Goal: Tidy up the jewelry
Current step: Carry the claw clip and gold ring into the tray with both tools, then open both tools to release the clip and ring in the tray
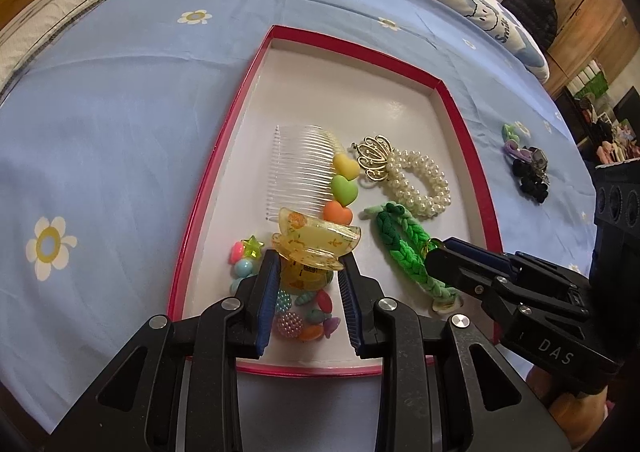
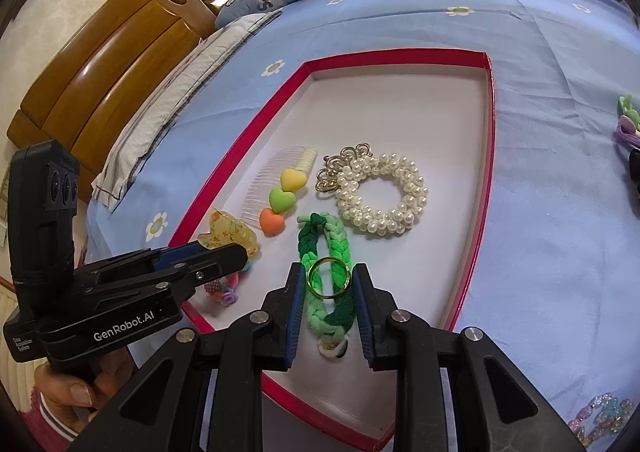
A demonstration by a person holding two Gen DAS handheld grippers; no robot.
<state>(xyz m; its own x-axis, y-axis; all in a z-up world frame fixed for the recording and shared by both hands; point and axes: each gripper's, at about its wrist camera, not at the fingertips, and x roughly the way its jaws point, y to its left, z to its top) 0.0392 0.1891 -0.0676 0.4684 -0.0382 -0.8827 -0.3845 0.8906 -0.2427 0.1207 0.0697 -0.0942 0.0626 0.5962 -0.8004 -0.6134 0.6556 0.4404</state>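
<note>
A red-rimmed tray [image 1: 204,188] with a white floor lies on the blue bedsheet. My left gripper [image 1: 308,272] is shut on a yellow translucent claw clip [image 1: 316,244], held just above the tray's near-left part. My right gripper [image 2: 329,284] is shut on a gold ring [image 2: 329,278], held over a green braided band [image 2: 320,240]. The right gripper also shows in the left wrist view [image 1: 436,252]. In the tray lie a clear comb with heart beads [image 1: 304,172], a pearl scrunchie with a gold crown [image 1: 416,180] and loose coloured beads [image 1: 304,316].
Outside the tray, dark and purple hair ties [image 1: 528,164] lie on the sheet to the right. Glittery pieces [image 2: 600,416] lie near the right view's lower right corner. Pillows and a wooden headboard [image 2: 120,52] stand beyond.
</note>
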